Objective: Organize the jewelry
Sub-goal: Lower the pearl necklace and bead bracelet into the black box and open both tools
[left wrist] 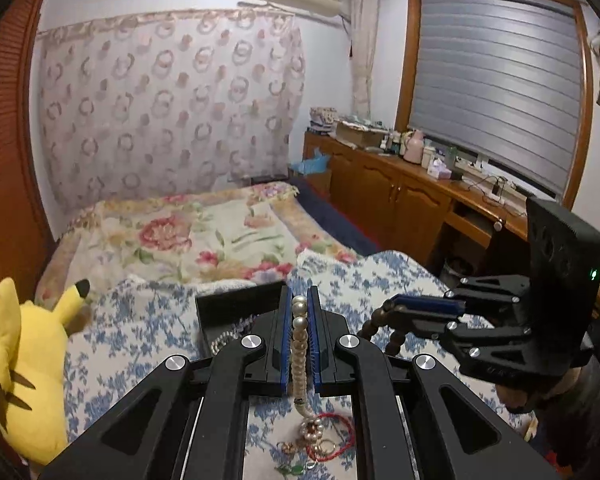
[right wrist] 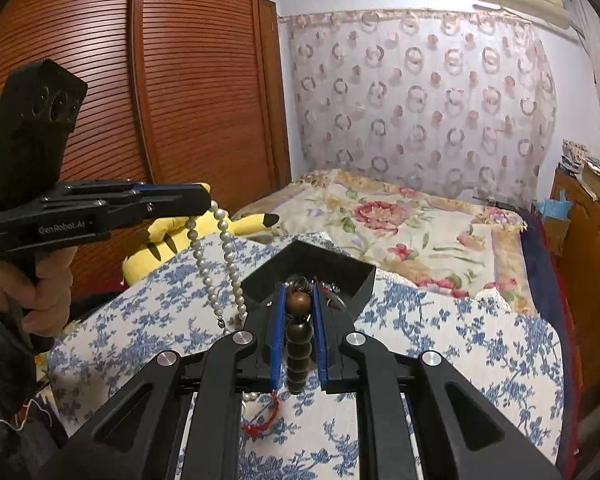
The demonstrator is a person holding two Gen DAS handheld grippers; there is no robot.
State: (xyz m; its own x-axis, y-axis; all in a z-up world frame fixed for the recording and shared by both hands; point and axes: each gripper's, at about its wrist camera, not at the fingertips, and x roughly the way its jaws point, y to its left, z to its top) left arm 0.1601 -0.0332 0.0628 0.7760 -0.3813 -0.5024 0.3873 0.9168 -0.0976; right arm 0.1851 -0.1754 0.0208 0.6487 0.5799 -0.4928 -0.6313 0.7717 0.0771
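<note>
My left gripper (left wrist: 299,300) is shut on a white pearl necklace (left wrist: 300,344), which hangs down from it; the strand also shows in the right wrist view (right wrist: 216,276) below the left gripper (right wrist: 206,198). My right gripper (right wrist: 299,292) is shut on a dark brown wooden bead bracelet (right wrist: 299,340); it also shows in the left wrist view (left wrist: 384,310) with the beads (left wrist: 396,336) hanging. Both are held above a blue-flowered cloth (right wrist: 440,340). A black open box (right wrist: 320,264) lies just ahead, with some jewelry inside; it also shows in the left wrist view (left wrist: 228,308).
A red string bracelet (left wrist: 334,436) and small gold pieces (left wrist: 320,446) lie on the cloth below my left gripper. A yellow plush toy (left wrist: 24,372) sits at the left. A floral bedspread (right wrist: 400,232) lies beyond. Wooden cabinets (left wrist: 400,196) with clutter stand right.
</note>
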